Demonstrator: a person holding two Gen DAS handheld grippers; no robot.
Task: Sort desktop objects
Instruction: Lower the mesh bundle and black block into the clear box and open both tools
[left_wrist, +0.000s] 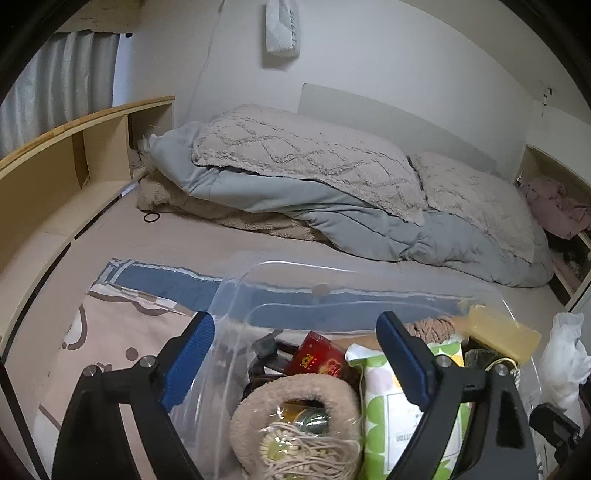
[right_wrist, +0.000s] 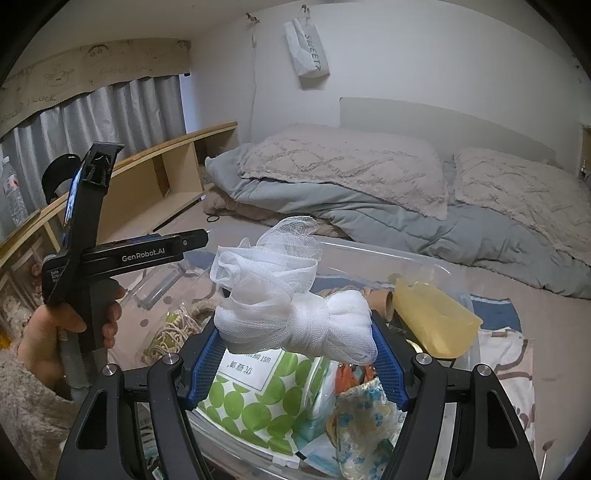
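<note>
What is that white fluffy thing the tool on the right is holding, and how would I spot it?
Start at the clear plastic bin on the bed. Above it, the right gripper has its blue fingers closed on a bundle of white netting. It is the only gauzy, pure white thing there, knotted in the middle, unlike the green-dotted packet below it.

My white net bundle (right_wrist: 295, 325) hides part of the green-dotted tissue pack (right_wrist: 255, 398) in the clear plastic box (right_wrist: 406, 254); the pack's small print is unreadable.
</note>
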